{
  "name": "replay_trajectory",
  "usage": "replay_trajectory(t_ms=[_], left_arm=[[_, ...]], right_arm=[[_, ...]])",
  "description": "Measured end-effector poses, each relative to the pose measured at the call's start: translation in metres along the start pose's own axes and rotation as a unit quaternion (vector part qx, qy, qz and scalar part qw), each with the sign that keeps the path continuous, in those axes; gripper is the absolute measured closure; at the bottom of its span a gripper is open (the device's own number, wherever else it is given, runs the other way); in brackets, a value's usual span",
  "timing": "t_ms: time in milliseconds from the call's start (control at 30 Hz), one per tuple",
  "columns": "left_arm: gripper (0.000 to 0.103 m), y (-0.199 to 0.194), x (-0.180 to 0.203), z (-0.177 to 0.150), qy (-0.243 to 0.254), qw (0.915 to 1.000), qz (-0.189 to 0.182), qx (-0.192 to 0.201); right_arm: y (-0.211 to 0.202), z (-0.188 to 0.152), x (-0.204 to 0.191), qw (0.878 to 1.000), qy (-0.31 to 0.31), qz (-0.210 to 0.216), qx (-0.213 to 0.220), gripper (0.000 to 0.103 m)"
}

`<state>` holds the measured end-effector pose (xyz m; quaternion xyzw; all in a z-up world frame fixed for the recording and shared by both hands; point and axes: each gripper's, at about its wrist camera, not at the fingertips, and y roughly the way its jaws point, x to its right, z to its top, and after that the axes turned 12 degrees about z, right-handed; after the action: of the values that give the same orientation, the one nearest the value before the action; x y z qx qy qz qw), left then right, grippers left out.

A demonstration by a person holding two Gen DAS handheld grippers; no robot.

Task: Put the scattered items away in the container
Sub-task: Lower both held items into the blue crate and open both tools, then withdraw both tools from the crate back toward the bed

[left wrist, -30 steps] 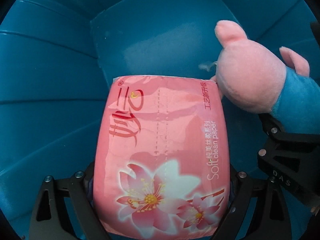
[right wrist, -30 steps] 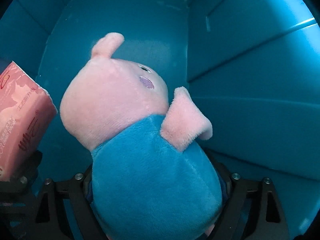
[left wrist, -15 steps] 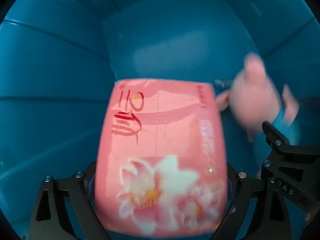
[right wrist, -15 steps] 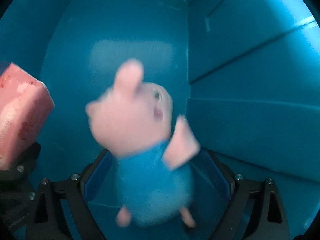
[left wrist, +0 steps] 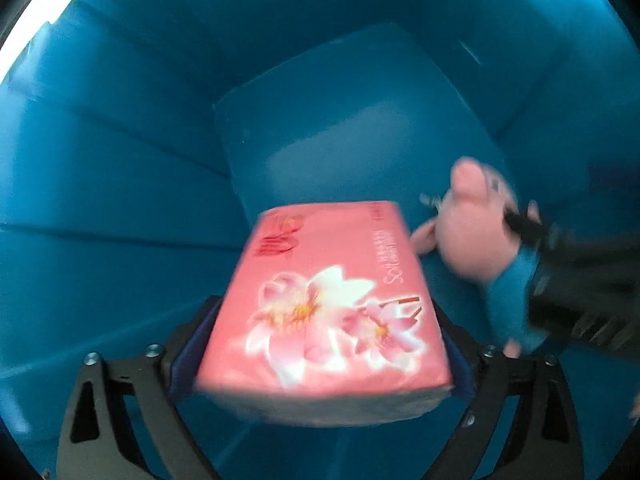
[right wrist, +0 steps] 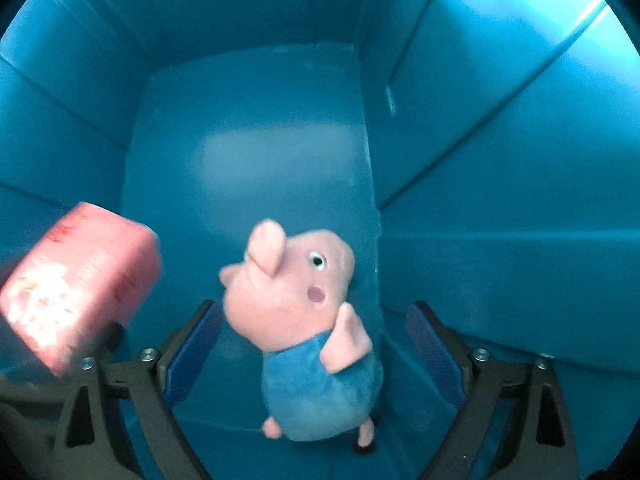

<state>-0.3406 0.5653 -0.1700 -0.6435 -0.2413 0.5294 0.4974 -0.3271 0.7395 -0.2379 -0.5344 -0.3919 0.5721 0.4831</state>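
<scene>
Left wrist view: the camera looks down into a deep blue plastic container (left wrist: 120, 184) with ribbed walls and a flat floor. The left gripper (left wrist: 320, 356) shows its jaws spread wide on either side of a pink tissue pack (left wrist: 324, 300) printed with white and pink blossoms. The picture is blurred, so it cannot be told for certain whether the blue pads (left wrist: 188, 352) touch the pack's sides or stand just clear of them; the pack looks loose between them, above the container floor. Toward the right wall lies a plush pig (left wrist: 480, 240), pink head and blue body, with the dark frame of the right gripper partly covering it.

Right wrist view: the right gripper (right wrist: 316, 352) has its jaws spread well apart, both blue pads bare. The plush pig (right wrist: 308, 320) sits between them without touching either, low in the container (right wrist: 500, 160) near the right wall, head up and 1 eye showing. The tissue pack (right wrist: 76, 280) shows at the left edge, blurred, by the left gripper's frame.

Handling, as a judgement: both items are light and soft. The pack's glossy wrap will likely slip and dent, so it is best taken across its 2 long sides. The pig compresses easily; its blue body gives the firmest hold.
</scene>
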Motion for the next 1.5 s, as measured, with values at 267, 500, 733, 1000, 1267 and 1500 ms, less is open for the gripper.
replay_trajectory(t_ms=[267, 500, 733, 1000, 1267, 1500], left_arm=[[0.000, -0.043, -0.050, 0.000, -0.010, 0.9946, -0.002, 0.104], [0.000, -0.045, -0.045, -0.010, 0.016, 0.9976, -0.022, 0.064], [0.000, 0.023, -0.015, -0.033, 0.022, 0.9978, -0.039, 0.048], [0.000, 0.009, -0.008, -0.054, 0.014, 0.9960, -0.046, 0.076], [0.000, -0.023, -0.023, -0.090, -0.012, 0.9919, -0.042, 0.119], [0.000, -0.040, -0.034, -0.123, -0.042, 0.9862, -0.033, 0.157]], right_arm=[[-0.042, 0.014, -0.036, 0.998, -0.035, -0.005, 0.045, 0.001], [-0.039, 0.012, -0.078, 0.994, -0.080, -0.027, 0.064, 0.000], [-0.039, 0.001, -0.081, 0.994, -0.092, -0.039, 0.050, 0.000], [-0.056, -0.019, -0.084, 0.992, -0.099, -0.051, 0.064, 0.000], [-0.099, -0.055, -0.090, 0.989, -0.099, -0.050, 0.102, 0.000], [-0.115, -0.092, -0.106, 0.983, -0.125, -0.055, 0.123, 0.000]])
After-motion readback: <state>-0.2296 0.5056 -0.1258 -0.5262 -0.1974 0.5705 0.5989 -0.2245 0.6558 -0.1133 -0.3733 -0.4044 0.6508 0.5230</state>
